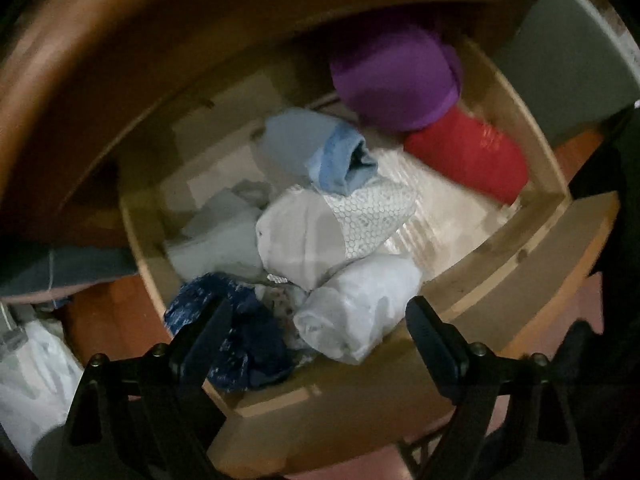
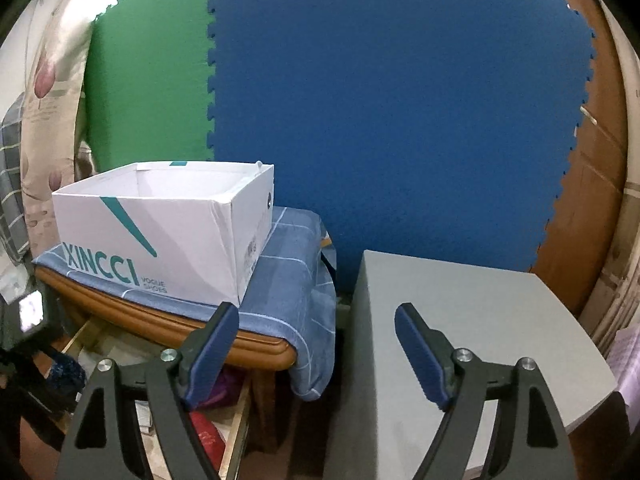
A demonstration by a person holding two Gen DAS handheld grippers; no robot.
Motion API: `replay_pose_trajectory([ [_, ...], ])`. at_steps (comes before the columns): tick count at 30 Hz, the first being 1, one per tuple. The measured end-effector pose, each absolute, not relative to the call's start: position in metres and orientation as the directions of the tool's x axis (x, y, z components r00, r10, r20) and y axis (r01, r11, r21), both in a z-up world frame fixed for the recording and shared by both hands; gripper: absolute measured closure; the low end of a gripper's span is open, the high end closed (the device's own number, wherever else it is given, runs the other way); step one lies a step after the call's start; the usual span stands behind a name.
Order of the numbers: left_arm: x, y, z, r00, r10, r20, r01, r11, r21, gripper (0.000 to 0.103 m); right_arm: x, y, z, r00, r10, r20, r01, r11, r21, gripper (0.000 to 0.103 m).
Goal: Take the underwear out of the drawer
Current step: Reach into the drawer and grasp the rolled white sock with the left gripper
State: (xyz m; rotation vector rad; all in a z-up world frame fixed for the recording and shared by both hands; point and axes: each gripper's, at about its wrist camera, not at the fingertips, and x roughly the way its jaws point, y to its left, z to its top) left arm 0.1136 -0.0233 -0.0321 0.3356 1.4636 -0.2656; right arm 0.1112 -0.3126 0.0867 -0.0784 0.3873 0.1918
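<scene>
rolled underwear (image 1: 320, 216) bundled in open drawer (image 1: 532, 248)

The white shoebox (image 2: 160, 232) reads "XINCCI" and "VOGUE SHOES" in teal.

Below the left gripper, the pale wooden drawer (image 1: 520, 248) holds purple (image 1: 392, 76), red (image 1: 468, 156) and light blue rolls (image 1: 316, 152), a white honeycomb-printed piece (image 1: 360, 216), and navy underwear (image 1: 240, 340), seemingly white-flecked. Ahead of the right gripper, a white box (image 2: 160, 228) with teal lettering sits on blue checked cloth (image 2: 296, 280).
</scene>
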Motion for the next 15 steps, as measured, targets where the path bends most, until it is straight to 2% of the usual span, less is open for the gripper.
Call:
replay_pose_trajectory([
  [4,0.121,-0.034,-0.056,-0.003,0.06,-0.998,0.434,0.899,0.053,0.014,0.114,-0.318,0.086,0.902,0.176,-0.393,-0.195,0.981,-0.011,0.02],
  [7,0.128,-0.034,-0.068,-0.079,0.011,-0.997,0.428,0.904,-0.024,0.011,0.119,-0.318,0.085,0.897,0.172,-0.406,-0.19,0.982,-0.004,0.02],
  [10,0.131,-0.033,-0.079,-0.149,-0.005,-0.989,0.428,0.901,-0.069,0.003,0.122,-0.318,0.084,0.894,0.179,-0.411,-0.194,0.981,0.005,0.02],
  [15,0.129,-0.029,-0.089,-0.197,-0.058,-0.979,0.415,0.899,-0.137,0.003,0.125,-0.32,0.082,0.889,0.183,-0.419,-0.193,0.981,0.02,0.02],
])
